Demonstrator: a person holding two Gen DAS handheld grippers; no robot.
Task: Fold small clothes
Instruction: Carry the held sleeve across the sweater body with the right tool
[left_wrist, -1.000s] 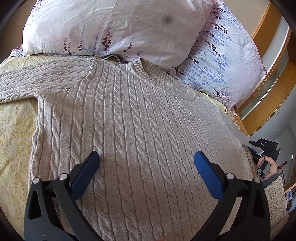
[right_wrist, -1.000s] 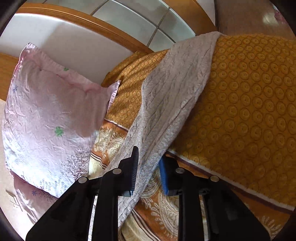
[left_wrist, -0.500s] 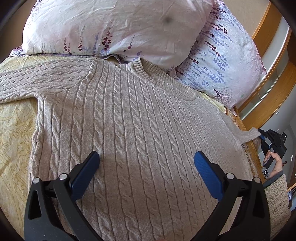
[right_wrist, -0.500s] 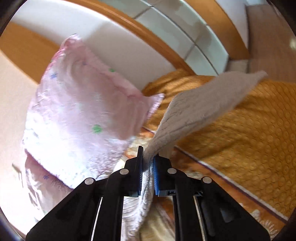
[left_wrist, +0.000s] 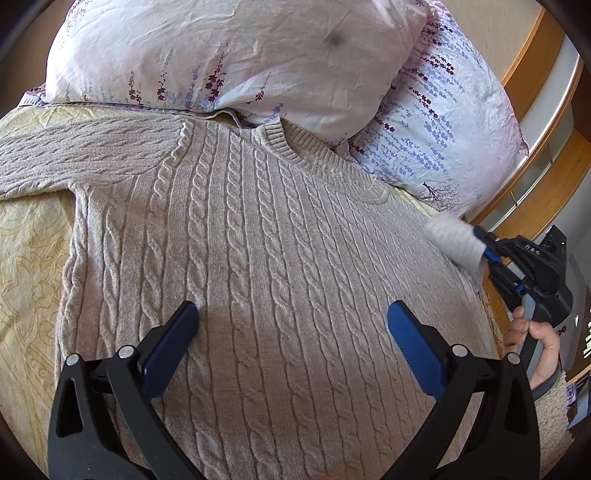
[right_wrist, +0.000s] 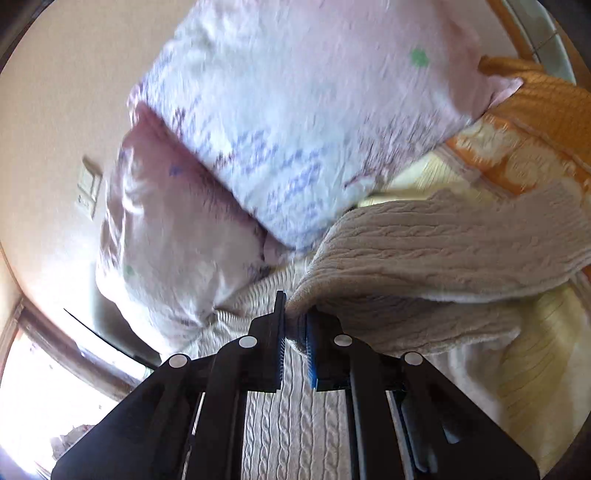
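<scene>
A beige cable-knit sweater (left_wrist: 258, 258) lies flat on the bed, collar toward the pillows. My left gripper (left_wrist: 291, 325) hovers open just above its chest, nothing between the blue pads. At the right edge of the left wrist view, my right gripper (left_wrist: 484, 247) is shut on the sweater's right sleeve (left_wrist: 454, 240), held up over the bed edge by a hand (left_wrist: 535, 343). In the right wrist view the right gripper (right_wrist: 295, 325) pinches the sleeve (right_wrist: 424, 258), which drapes off to the right. The other sleeve (left_wrist: 74, 158) lies stretched out to the left.
Two floral pillows (left_wrist: 221, 55) (left_wrist: 443, 129) lean at the head of the bed. A pale yellow bedspread (left_wrist: 29, 258) lies under the sweater, with an orange patterned blanket (right_wrist: 535, 122) at the bed's side. A wooden headboard frame (left_wrist: 535, 74) stands behind.
The right gripper closed on the sleeve, lifted it and swung it in over the sweater's right shoulder while rolling. The left gripper stayed put.
</scene>
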